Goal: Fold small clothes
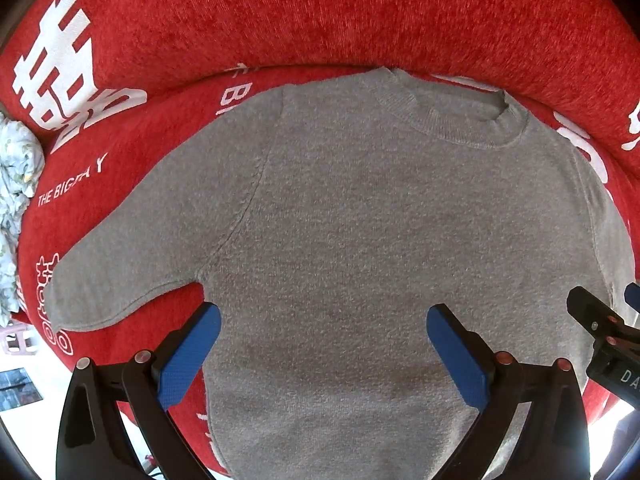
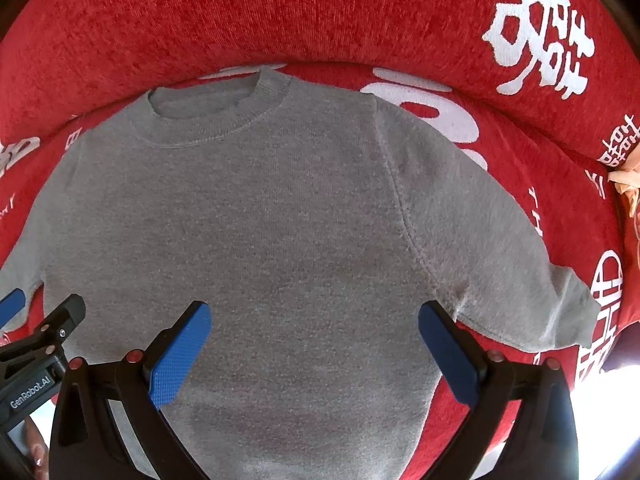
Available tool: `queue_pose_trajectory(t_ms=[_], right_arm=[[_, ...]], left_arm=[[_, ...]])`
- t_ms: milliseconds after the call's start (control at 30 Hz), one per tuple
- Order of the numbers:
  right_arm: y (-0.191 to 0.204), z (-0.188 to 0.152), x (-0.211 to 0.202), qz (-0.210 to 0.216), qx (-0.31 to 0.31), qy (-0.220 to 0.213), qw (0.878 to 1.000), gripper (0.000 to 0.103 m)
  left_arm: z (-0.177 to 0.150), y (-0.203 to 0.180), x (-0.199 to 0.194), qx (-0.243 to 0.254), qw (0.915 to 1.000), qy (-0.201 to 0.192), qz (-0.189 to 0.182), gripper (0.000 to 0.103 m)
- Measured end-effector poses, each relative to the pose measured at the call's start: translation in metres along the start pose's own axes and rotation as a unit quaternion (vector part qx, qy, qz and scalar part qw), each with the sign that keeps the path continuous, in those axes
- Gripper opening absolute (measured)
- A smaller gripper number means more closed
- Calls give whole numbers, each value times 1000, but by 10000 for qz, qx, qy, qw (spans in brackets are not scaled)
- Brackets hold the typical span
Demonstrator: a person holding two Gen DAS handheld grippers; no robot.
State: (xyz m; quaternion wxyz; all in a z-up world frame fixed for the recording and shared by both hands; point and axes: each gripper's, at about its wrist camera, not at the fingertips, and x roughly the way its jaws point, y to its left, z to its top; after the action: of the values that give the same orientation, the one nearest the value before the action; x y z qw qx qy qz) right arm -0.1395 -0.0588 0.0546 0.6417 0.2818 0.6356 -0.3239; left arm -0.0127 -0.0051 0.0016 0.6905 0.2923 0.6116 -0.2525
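The grey sweater (image 1: 340, 220) is lying flat, neck away, on the red sofa (image 1: 320, 12), ready for folding. Both the left gripper (image 1: 323, 344) and right gripper (image 2: 314, 340) are hovering spread over its body, gripping nothing.

Left claw (image 1: 322, 320) hovering wide open over the grey sweater (image 1: 340, 220)

The sweater is lying flat, collar pointing away, one sleeve stretching out left across the red cover (image 1: 320, 12) with white lettering. The blue pads (image 1: 188, 356) are straddling the lower body, gripping nothing. The right claw (image 1: 600, 328) is peeking in at the right edge, and a pale floral cloth (image 1: 16, 184) is bunching far left.
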Motion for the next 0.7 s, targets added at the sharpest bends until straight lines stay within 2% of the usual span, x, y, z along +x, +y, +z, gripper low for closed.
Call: queue_pose_trajectory(t_ms=[700], right_arm=[[-2, 0, -1, 28, -6, -27, 10000, 103]], left_arm=[[1, 5, -2, -8, 10000, -25, 19, 103]])
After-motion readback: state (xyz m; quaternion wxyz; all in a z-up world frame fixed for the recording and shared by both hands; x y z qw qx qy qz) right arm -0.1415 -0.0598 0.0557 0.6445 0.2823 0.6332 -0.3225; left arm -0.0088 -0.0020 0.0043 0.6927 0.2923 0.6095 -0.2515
